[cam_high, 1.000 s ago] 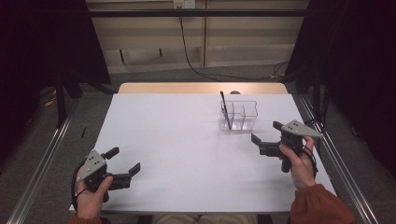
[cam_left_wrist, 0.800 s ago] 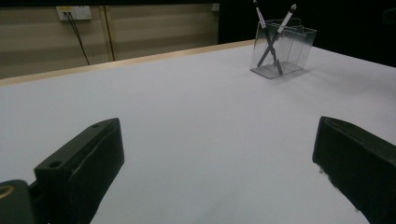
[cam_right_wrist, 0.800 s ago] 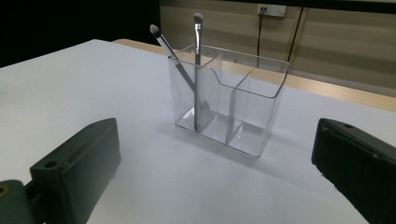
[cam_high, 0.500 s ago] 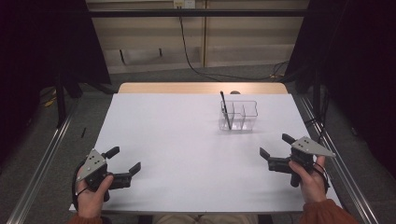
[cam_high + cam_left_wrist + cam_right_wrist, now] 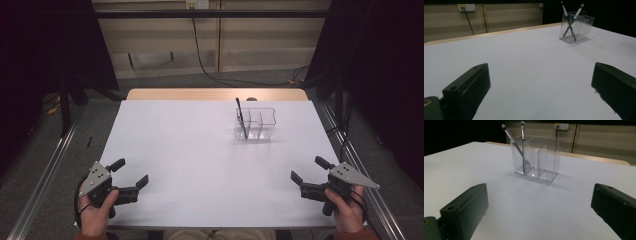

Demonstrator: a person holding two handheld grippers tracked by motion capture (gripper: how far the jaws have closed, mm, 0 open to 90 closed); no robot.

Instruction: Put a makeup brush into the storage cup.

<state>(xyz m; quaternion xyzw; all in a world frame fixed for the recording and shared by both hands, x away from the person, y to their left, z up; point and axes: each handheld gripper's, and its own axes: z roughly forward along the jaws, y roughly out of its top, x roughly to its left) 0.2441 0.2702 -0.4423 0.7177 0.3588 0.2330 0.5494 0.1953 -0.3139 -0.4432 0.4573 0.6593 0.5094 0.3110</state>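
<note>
We have pulled our right gripper [image 5: 306, 176] back toward the near edge of the table [image 5: 200, 150]: a second ago it hung closer to the clear organiser [image 5: 255, 123], and now it sits low by the near right corner, well apart from it. Our left gripper [image 5: 134, 174] has not moved from the near left corner. Both sets of jaws are spread wide with nothing between them. We read this as a finish or a pause, since the two brushes [image 5: 515, 141] stand in the organiser and neither tool reaches for them.

From the right gripper the organiser [image 5: 535, 157] stands ahead between the jaws, nearer the left one; from the left gripper it lies far ahead, off toward the right jaw [image 5: 576, 27].

It is a box of hard transparent plastic, square-cornered and split by thin walls into compartments. The brushes are slim dark-handled sticks with soft pale tips, crossed in one end compartment and leaning on its rim. The tabletop is a flat, matte white sheet; the jaws are blunt blocks of black plastic.
</note>
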